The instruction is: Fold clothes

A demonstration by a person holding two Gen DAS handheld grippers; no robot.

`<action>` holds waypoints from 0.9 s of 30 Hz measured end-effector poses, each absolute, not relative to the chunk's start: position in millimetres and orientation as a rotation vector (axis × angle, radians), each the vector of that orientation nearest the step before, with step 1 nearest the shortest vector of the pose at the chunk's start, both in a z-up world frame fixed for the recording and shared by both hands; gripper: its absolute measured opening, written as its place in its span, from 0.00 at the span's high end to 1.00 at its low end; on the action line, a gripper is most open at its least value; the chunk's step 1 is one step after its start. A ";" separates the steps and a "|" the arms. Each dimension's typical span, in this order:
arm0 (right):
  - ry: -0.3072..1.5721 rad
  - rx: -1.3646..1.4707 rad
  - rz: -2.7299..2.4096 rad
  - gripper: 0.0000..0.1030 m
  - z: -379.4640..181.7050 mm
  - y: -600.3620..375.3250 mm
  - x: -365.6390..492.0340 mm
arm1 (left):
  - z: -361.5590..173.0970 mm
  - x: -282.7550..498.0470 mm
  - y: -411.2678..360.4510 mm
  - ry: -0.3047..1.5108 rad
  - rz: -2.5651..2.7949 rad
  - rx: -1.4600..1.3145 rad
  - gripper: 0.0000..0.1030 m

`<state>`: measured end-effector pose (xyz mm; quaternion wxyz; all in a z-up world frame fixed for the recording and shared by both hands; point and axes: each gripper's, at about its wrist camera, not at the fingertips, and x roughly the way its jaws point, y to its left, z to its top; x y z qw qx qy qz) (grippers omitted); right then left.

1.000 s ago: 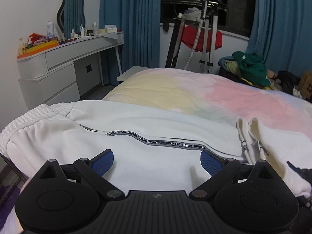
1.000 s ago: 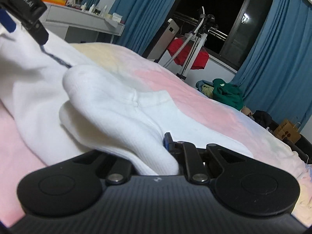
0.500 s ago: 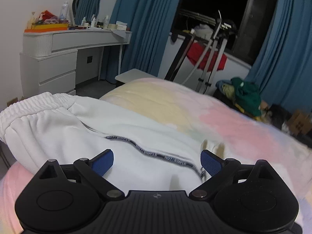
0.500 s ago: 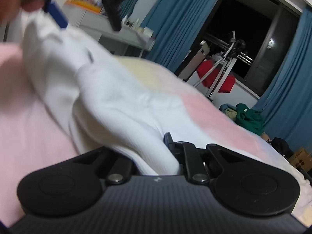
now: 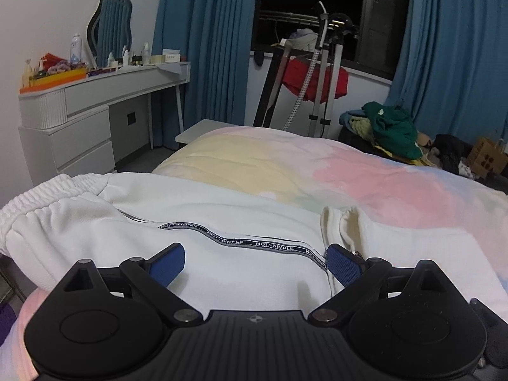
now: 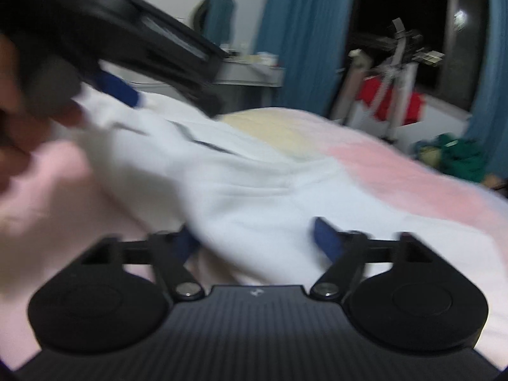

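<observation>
White sweatpants with a black lettered side stripe lie across the pastel bedspread, elastic waistband at the left. My left gripper hovers just over them, open, blue pads wide apart and holding nothing. In the blurred right wrist view the same pants spread ahead of my right gripper, which stands open over the white cloth with its jaws apart. The left gripper and a hand appear at that view's upper left.
A white dressing table with bottles and a mirror stands left of the bed. A garment steamer stand with red cloth is by the window. A pile of green clothes and a cardboard box sit at the right.
My right gripper has opened and let go of the white cloth it was shut on. The folded end now lies on the pants. The left gripper stayed open, shifting slightly.
</observation>
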<state>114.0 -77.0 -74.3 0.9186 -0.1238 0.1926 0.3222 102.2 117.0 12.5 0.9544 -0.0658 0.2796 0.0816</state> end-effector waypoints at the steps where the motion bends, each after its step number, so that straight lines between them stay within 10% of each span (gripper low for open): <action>1: 0.409 -0.235 0.689 0.14 -72.2 -77.9 111.1 | 13.6 99.5 116.7 0.566 0.159 -0.133 0.06; 27: 0.344 0.229 0.212 0.13 5.0 -217.8 60.1 | 29.3 9.1 89.5 0.544 0.034 -0.040 0.00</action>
